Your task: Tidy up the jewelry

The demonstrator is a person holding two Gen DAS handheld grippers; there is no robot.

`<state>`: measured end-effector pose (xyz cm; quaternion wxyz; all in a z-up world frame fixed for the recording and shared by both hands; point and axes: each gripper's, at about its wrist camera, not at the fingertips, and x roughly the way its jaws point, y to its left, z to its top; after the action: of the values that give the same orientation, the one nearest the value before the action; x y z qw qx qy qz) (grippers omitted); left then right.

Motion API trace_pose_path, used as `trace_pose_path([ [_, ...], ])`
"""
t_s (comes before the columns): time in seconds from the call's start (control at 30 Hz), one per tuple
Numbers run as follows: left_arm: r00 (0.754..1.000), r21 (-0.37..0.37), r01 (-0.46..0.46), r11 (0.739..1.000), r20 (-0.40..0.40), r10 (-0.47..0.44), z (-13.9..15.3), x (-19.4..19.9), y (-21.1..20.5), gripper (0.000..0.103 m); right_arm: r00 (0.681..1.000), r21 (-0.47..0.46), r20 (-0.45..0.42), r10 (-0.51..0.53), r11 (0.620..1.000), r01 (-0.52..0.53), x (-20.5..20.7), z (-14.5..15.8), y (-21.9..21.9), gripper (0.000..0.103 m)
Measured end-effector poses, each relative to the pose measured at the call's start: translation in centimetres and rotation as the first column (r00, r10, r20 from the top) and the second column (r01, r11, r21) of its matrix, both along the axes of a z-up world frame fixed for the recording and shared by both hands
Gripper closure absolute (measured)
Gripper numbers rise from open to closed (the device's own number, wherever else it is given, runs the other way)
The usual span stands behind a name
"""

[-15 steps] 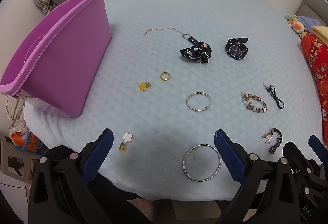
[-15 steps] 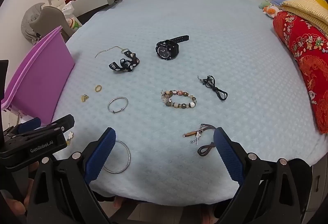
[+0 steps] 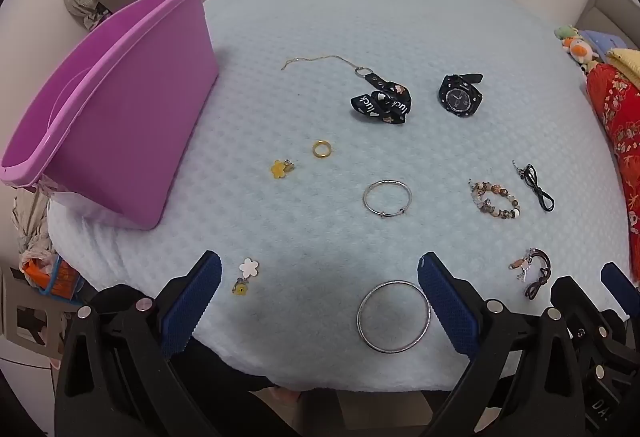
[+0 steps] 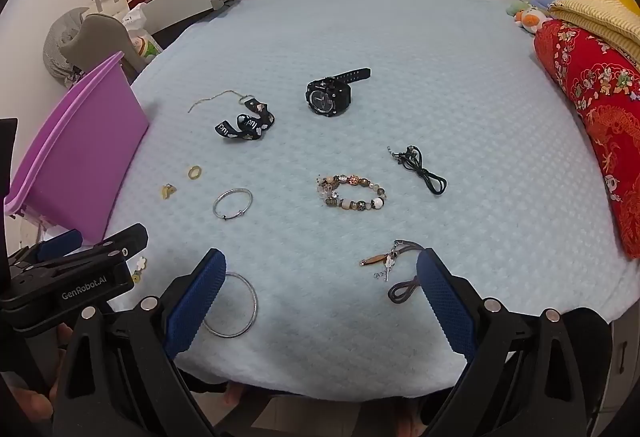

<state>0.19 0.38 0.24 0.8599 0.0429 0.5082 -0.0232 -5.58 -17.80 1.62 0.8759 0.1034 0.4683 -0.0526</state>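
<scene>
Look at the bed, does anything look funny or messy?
Yes. The purple bin sits tipped at the bed's left edge, one corner hanging past the blanket. The black ribbon lies crumpled, a thin chain trailing from its ring. The other jewelry lies loose and scattered, none in the bin as far as shows.

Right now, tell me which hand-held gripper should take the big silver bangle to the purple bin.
Left. The left hand-held gripper is open with the big silver bangle near its fingers, and the purple bin sits on its side.
</scene>
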Motion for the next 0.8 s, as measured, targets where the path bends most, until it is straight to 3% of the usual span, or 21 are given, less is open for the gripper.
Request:
trace_pose_path([
  [0.8,1.0,0.003,0.005,1.0,0.005,-0.005,0.03,-0.4,-0.64,0.006,1.0,0.014,0.004,0.004,1.0,-0.004,-0.06,-0.29,0.27,0.011],
])
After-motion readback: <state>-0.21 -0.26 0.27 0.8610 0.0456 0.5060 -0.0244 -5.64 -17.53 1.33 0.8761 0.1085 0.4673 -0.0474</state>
